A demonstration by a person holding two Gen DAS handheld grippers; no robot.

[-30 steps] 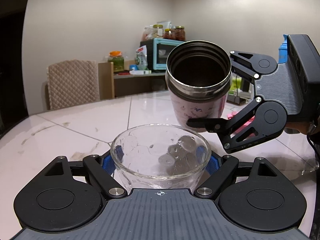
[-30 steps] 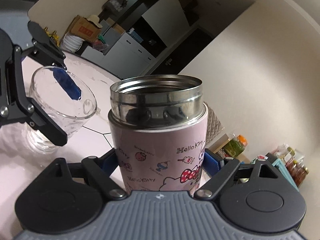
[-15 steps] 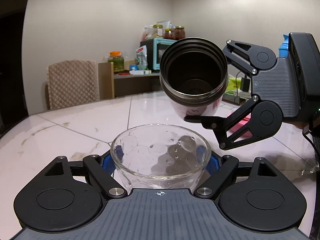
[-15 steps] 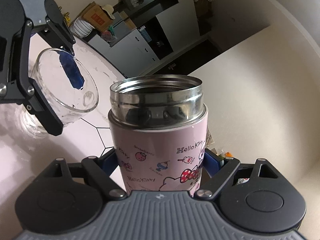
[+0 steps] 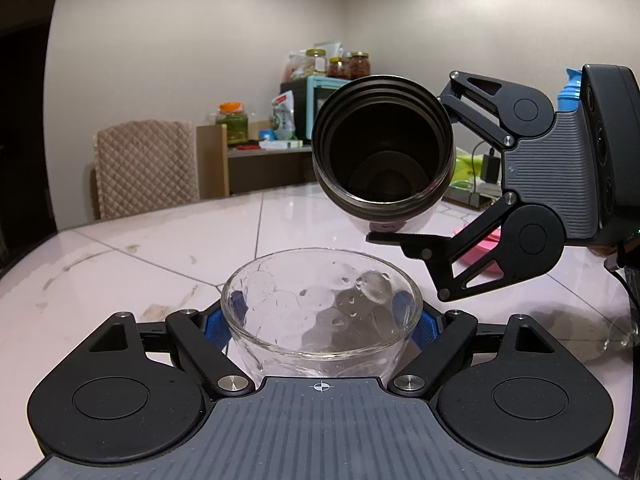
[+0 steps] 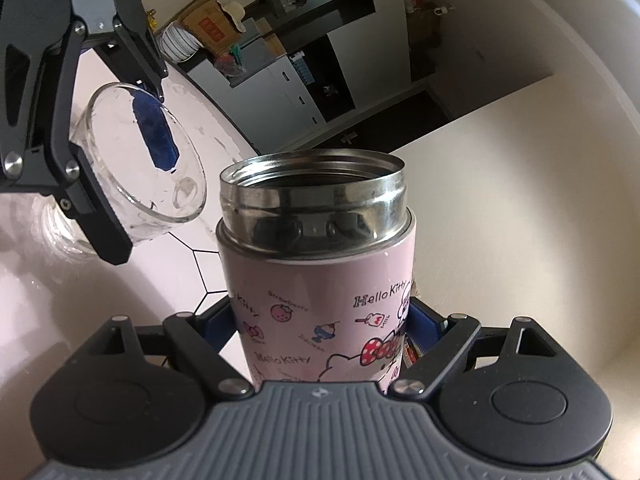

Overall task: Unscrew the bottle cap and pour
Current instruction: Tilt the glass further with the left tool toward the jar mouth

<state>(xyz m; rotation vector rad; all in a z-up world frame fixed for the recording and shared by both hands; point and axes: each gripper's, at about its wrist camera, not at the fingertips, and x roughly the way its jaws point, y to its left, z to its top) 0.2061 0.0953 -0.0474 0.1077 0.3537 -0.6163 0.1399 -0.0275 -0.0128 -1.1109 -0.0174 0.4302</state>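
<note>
The pink bottle (image 6: 320,292), a steel-necked flask printed with cartoon figures, has no cap on; its mouth is open and its inside looks dark, with no liquid that I can make out. It hangs tipped over, mouth angled down toward the glass cup (image 5: 322,312), just above and behind the cup's rim without touching it. The cup is clear, with droplets clinging to its wall. The right gripper (image 6: 325,322) reaches in from the side, rolled over, its blue pads pinching the bottle's body. The left gripper (image 5: 322,322) sits low over the white tiled table (image 5: 160,248), its fingers clamping the cup from both sides.
</note>
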